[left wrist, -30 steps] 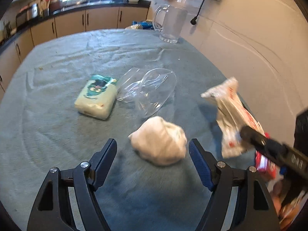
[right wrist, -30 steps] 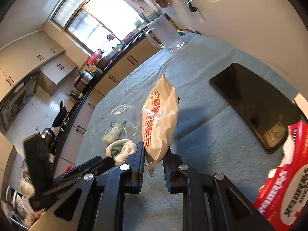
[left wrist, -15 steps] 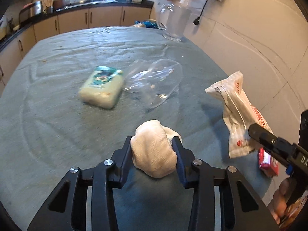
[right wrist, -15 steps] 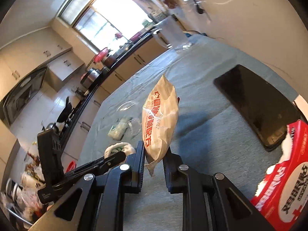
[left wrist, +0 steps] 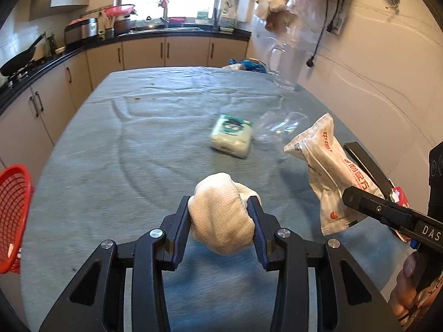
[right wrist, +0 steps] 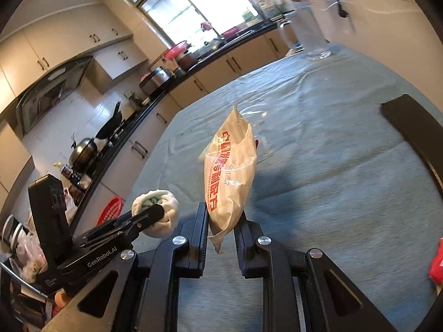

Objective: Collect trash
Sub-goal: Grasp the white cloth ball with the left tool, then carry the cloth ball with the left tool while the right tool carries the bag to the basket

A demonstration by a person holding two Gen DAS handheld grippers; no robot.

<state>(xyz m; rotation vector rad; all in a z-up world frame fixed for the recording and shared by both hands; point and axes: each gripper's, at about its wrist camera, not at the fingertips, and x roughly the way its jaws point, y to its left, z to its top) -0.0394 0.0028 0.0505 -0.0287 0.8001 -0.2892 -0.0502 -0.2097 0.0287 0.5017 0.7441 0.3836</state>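
**Mia:** What are the two grippers holding?

**Ben:** The left gripper (left wrist: 221, 215) has its jaws squeezed on a white cloth ball (left wrist: 221, 215), lifted just above the surface (left wrist: 138, 152). The right gripper (right wrist: 221, 221) pinches the bottom end of a paper bag (right wrist: 229, 171), which sticks up tall.

**Mia:** What could go wrong?

**Ben:** The bag is held only by its thin bottom end. A quick swing could make it flop or slip out. The ball is soft and round, so it could squish out too.

**Mia:** Where does the trash go?

**Ben:** Maybe the red basket (left wrist: 12, 215), left of the ball, past the surface edge. I think it sits lower than the surface, but the view bends a lot there.

**Mia:** Is the way open?

**Ben:** From the ball to that edge, yes. Beyond the ball lie a tissue pack (left wrist: 232, 135) and a clear plastic lid (left wrist: 282, 127), still to pick up. A black flat thing (right wrist: 415, 135) lies right of the bag.
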